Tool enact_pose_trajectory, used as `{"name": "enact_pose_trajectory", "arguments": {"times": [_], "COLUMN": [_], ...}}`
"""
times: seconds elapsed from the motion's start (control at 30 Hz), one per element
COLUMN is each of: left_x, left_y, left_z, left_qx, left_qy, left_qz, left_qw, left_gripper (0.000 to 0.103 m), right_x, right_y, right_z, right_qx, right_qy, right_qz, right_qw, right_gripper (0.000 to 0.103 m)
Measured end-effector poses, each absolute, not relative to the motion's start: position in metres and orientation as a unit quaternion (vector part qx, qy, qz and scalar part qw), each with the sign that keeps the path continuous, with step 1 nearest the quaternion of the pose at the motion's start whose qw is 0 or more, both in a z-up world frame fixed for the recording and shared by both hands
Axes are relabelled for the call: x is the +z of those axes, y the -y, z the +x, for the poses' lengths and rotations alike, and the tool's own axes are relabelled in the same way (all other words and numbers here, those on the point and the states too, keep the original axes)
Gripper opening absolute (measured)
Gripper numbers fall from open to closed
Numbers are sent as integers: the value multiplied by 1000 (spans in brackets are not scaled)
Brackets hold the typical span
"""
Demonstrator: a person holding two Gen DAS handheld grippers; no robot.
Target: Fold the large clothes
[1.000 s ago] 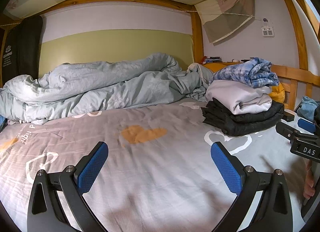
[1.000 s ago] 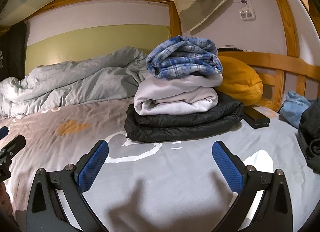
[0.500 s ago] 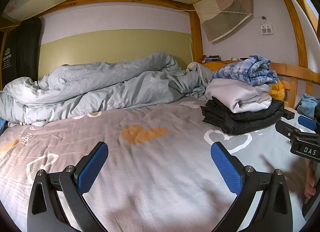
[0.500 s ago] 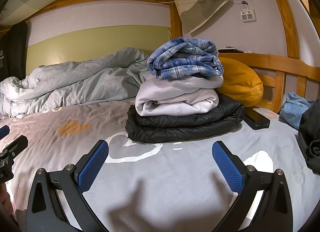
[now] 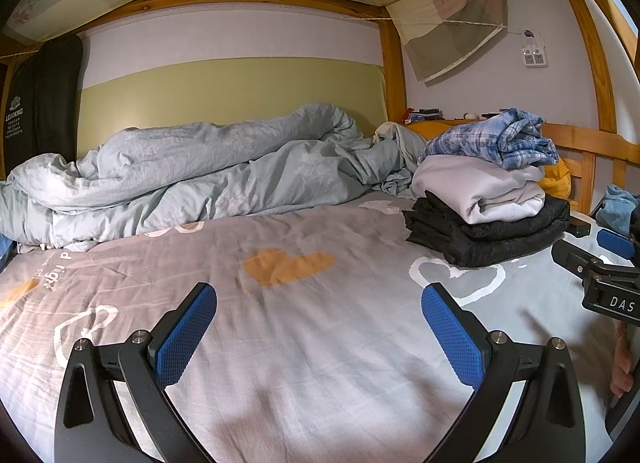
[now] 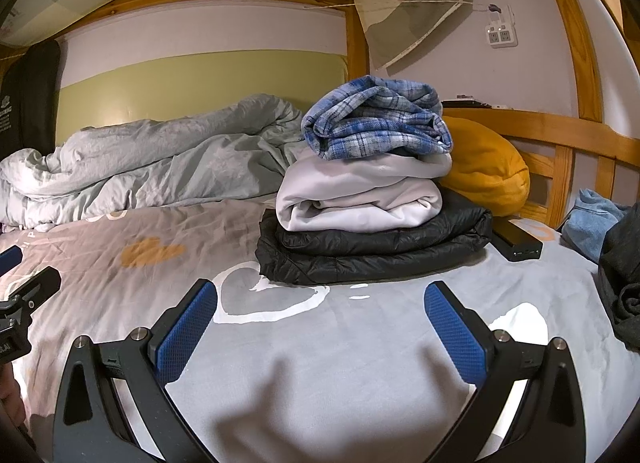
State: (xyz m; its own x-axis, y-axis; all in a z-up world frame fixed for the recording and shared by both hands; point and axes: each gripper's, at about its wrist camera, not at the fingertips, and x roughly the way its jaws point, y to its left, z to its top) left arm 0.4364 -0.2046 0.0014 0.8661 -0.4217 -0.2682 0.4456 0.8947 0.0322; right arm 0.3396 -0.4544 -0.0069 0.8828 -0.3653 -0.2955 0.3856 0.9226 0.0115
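Right wrist view: both hand-held grippers hover apart and empty over the bed (image 6: 360,363).
Dark grey garment (image 6: 622,287), soft and floppy, probably bulky; best pinched at an edge by the right hand-held gripper (image 6: 320,327), left hand-held gripper (image 5: 318,329) assisting.

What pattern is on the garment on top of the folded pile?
Blue, white and grey plaid on the top garment, clearest in the right wrist view.

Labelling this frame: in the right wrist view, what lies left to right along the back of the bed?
Crumpled pale grey duvet → stack of folded clothes topped by blue plaid shirt → mustard yellow cushion → light blue garment.
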Motion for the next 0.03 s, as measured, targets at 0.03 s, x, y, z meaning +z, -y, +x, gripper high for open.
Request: {"name": "enact_pose_trajectory", "arguments": {"times": [0.03], "left_x": [1], "left_y": [204], "left_z": [436], "left_qx": [-225], "left_qy": [-128], "left_qz": [47], "left_qw": [965], "left_gripper": [103], "right_x": [-7], "right_y": [455], "right_z": [340], "right_qx": [-193], "right_qy": [-146], "right_qz": [35], "right_qw": [970], "right_gripper": [103]}}
